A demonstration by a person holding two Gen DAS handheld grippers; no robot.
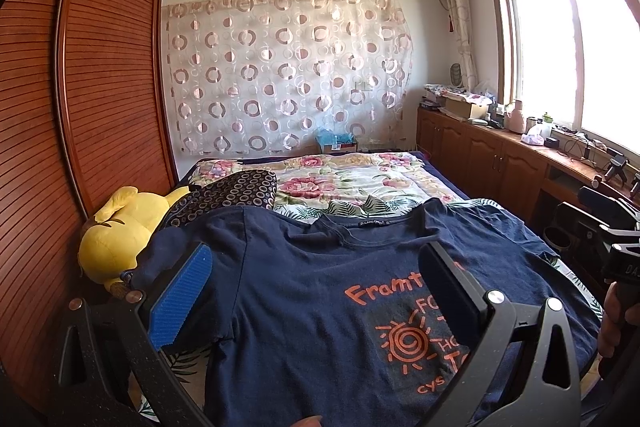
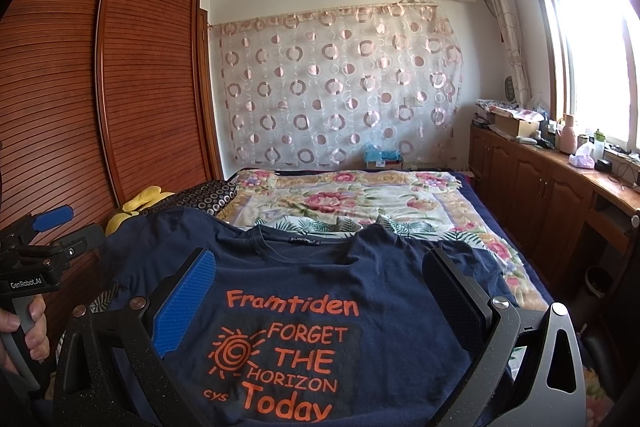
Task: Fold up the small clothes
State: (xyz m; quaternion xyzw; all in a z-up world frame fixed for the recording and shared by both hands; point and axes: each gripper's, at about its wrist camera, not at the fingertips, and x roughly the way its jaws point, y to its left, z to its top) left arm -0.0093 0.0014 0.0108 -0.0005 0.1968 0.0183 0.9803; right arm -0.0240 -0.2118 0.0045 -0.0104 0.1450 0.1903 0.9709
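Navy T-shirt (image 2: 304, 291) flat on bed (image 2: 360, 203); tools agape.

Daylight enters through the window (image 1: 568, 43), overexposing the panes. Fisheye distortion bends the edges; corners vignette black. Focus is sharp.

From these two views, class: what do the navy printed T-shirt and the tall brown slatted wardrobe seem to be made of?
Navy printed T-shirt: soft matte knit, probably cotton; it creases and drapes, with a ribbed collar and flat orange print. Tall brown slatted wardrobe: looks like reddish wood with a slight sheen on its fine horizontal slats; solid or veneer cannot be told.
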